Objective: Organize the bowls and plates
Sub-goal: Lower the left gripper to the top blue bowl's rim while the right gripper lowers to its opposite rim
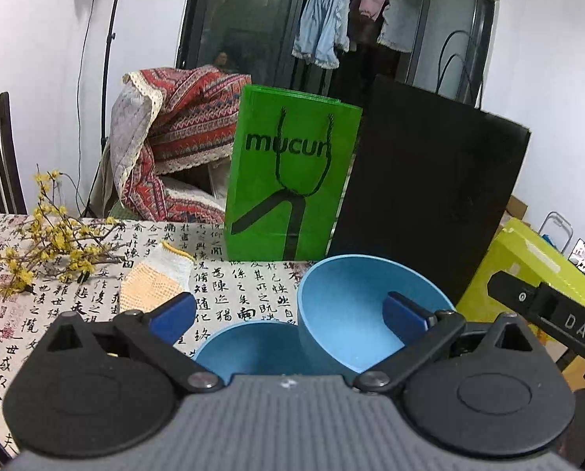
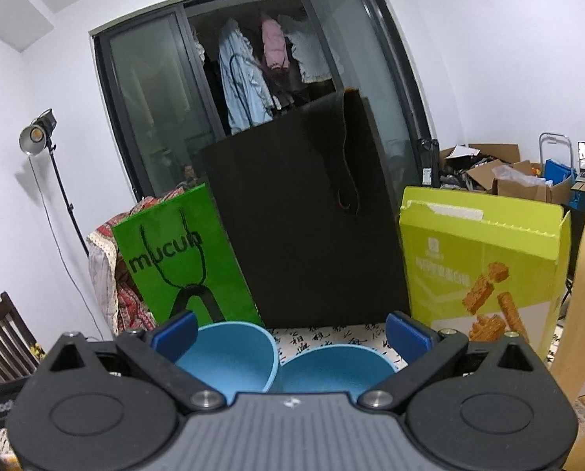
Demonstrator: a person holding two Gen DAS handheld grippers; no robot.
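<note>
Left claw (image 1: 290,320) fingers spread apart, empty. Tilted light-blue plastic bowl (image 1: 355,314) leans against a second, upright blue bowl (image 1: 253,347) on the calligraphy-print worktop (image 1: 233,294), both between the fingers. Right claw (image 2: 290,333) also apart, both bowls before it. Green paper bag (image 1: 292,172) stands behind.

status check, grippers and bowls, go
Left gripper open, right gripper open. Two blue bowls side by side, tilted bowl leaning against the upright bowl. Nothing blocking.
</note>
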